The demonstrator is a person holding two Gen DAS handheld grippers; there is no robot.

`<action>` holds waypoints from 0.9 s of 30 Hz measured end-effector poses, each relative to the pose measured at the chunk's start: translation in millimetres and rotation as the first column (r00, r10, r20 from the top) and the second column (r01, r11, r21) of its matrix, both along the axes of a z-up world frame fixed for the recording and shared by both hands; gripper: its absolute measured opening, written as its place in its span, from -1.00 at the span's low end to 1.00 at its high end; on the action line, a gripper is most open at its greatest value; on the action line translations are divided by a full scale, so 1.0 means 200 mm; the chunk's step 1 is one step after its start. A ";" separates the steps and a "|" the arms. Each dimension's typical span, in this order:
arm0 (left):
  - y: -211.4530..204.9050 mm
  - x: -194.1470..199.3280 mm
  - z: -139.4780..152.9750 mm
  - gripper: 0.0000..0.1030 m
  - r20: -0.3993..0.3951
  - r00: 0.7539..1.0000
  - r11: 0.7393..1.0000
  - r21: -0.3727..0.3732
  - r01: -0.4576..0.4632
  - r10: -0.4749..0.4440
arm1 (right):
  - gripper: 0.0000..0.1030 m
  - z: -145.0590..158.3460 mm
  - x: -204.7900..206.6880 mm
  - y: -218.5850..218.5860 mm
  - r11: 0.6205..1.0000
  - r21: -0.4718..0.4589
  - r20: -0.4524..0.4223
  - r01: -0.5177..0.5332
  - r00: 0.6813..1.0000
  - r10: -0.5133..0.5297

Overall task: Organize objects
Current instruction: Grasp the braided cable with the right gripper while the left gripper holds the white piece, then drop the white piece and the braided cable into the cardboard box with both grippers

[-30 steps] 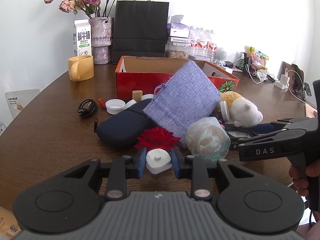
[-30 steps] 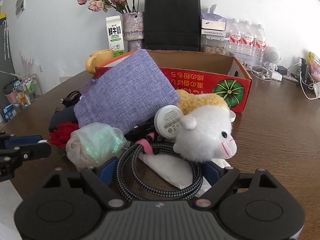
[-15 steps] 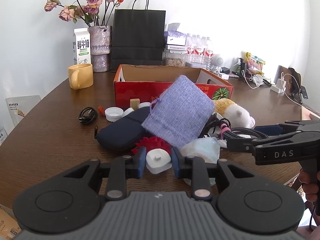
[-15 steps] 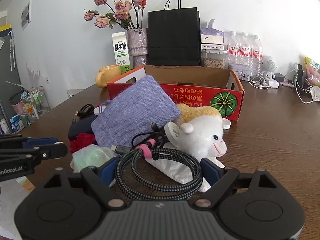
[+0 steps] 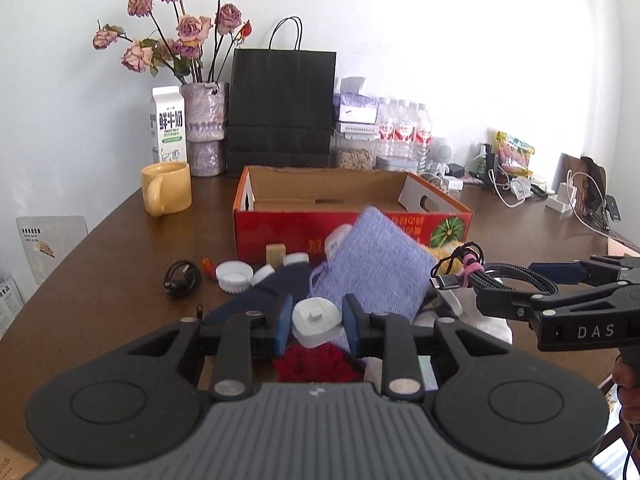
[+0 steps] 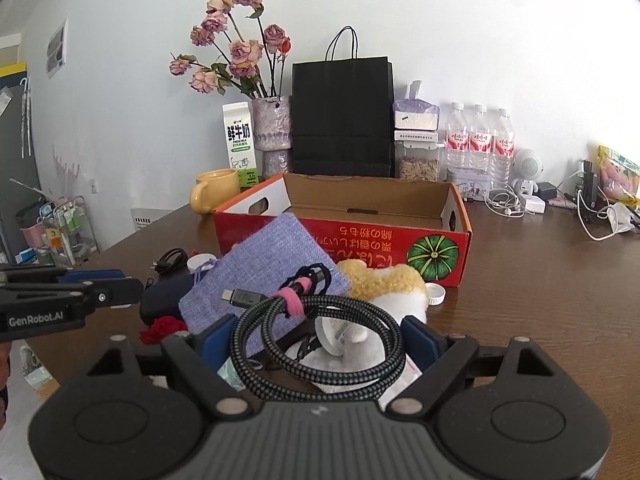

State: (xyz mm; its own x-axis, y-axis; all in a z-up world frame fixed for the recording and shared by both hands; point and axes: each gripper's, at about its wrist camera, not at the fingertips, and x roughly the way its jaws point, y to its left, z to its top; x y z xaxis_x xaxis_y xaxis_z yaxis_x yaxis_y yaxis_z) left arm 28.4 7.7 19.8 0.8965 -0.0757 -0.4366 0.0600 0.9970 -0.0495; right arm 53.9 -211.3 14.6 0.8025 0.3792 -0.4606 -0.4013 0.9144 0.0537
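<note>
Both lifted | left hand-held gripper (image 5: 316,320): cap (image 5: 316,319) | right hand-held gripper (image 6: 316,340): cable (image 6: 320,344)

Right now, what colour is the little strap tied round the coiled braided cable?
Pink: the strap binds the black-and-grey braided cable, clearest in the right wrist view.

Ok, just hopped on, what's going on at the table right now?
A person is sorting clutter with two handheld grippers. The left gripper is shut on a small white cap, held above the pile. The right gripper holds a coiled braided cable across its wide jaws. The red cardboard box behind the pile looks empty; the purple pouch, plush toy and dark case remain outside it.
</note>
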 end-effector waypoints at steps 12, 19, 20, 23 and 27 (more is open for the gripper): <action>-0.01 0.40 0.16 -0.45 0.076 0.997 1.000 0.019 -0.015 0.014 | 0.68 0.12 0.34 0.04 1.000 0.003 0.112 0.027 0.993 -0.027; -0.03 0.76 0.19 -0.45 0.074 0.996 0.999 0.018 -0.044 0.042 | 0.68 0.17 0.70 0.07 0.999 -0.024 0.153 0.032 0.988 -0.028; -0.03 0.81 0.19 -0.45 0.071 0.996 0.999 0.016 -0.047 0.046 | 0.68 0.17 0.75 0.08 0.999 -0.030 0.151 0.030 0.988 -0.026; -0.02 0.98 0.19 -0.45 0.055 0.996 0.998 0.014 -0.067 0.066 | 0.68 0.16 0.92 0.09 0.999 -0.043 0.139 0.027 0.990 -0.021; -0.03 1.17 0.15 -0.45 0.027 0.996 0.996 0.020 -0.085 0.084 | 0.68 0.11 1.13 0.11 0.998 -0.054 0.103 0.037 0.994 -0.031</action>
State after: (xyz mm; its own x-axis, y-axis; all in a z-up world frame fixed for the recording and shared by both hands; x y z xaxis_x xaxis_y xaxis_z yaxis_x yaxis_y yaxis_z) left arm 263.0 2.0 49.4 0.9104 0.0096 -0.4137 -0.0233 0.9993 -0.0281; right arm 280.7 -190.0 36.1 0.8581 0.3272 -0.3957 -0.3710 0.9279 -0.0372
